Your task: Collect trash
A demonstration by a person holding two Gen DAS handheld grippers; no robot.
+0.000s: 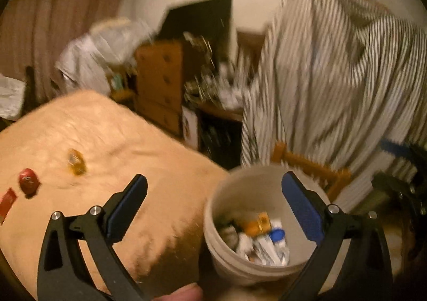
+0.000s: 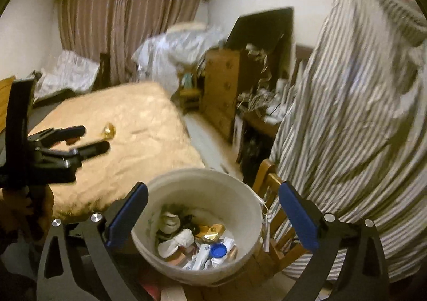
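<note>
At lower centre of both views stands the white bucket [image 1: 267,221], part filled with trash [image 2: 202,242]: wrappers, tubes, a blue cap, a gold packet. It sits just beside the corner of the bed [image 1: 106,141], with a wooden chair [image 1: 312,167] draped in a striped shirt [image 1: 333,74] on its other side.

The right gripper [image 2: 213,210] hangs above the bucket mouth, its fingers [image 2: 299,215] wide apart and holding nothing. The left gripper [image 1: 213,205] is likewise spread wide and empty, over the gap between bed and bucket.

A drop looks just done, so the step in hand is probably going for the next piece. Left on the bedspread, at mid left of the left view, lie a gold wrapper [image 1: 76,162], a red wrapper [image 1: 28,181] and a red scrap [image 1: 6,202] at the frame edge. The next move calls for swinging leftward over the bed, lowering and pinching the thin foil off soft cloth without catching the cover.

The bed top is open; the bucket rim and chair crowd the right side.
</note>
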